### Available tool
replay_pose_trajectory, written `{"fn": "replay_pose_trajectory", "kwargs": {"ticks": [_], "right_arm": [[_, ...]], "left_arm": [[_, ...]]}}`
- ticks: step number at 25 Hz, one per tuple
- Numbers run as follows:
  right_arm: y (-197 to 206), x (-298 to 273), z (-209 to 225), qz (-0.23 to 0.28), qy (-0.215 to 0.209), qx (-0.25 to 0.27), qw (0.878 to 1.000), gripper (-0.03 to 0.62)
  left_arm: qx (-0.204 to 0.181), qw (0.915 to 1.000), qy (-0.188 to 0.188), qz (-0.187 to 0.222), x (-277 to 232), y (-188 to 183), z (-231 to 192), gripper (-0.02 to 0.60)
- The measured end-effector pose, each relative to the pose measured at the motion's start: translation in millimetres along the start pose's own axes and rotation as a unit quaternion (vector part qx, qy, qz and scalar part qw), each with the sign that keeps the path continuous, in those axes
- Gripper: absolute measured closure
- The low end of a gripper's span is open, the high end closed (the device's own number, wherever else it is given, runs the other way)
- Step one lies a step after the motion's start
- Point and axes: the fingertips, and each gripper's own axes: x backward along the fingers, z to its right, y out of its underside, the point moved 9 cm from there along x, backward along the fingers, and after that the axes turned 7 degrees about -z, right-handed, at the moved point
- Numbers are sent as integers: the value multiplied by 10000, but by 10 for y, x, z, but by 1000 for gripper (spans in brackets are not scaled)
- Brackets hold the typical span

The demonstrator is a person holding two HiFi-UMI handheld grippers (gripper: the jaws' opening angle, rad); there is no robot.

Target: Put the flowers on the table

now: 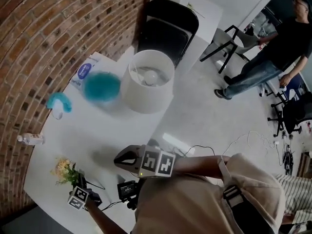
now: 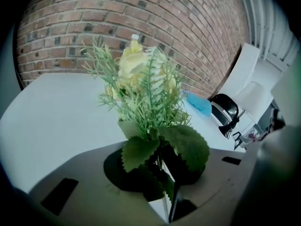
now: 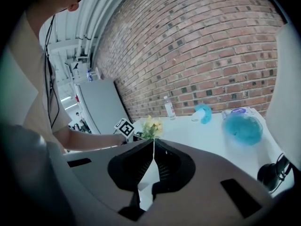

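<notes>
head view: your left gripper (image 1: 79,184) holds the flowers (image 1: 64,171) at the tabletop's (image 1: 97,130) near-left corner. left gripper view: its jaws clench the leafy stems. right gripper view: your right gripper (image 3: 153,145) is clenched, empty.

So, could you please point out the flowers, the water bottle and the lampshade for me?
flowers (image 2: 132,66), left gripper view, on the yellow bloom.
water bottle (image 1: 31,139), head view, on its clear body.
lampshade (image 1: 144,101), head view, on its white outer wall.
</notes>
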Motion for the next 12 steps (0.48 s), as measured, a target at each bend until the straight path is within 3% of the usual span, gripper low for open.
{"fn": "replay_pose_trajectory", "kwargs": {"ticks": [5, 12], "right_arm": [[69, 266, 160, 37, 40, -25, 10000, 572], [44, -239, 40, -186, -252, 97, 9995, 572]], "left_arm": [[-77, 9999, 106, 3, -255, -130, 203, 469], [-57, 9992, -384, 2, -271, -279, -161, 469]]}}
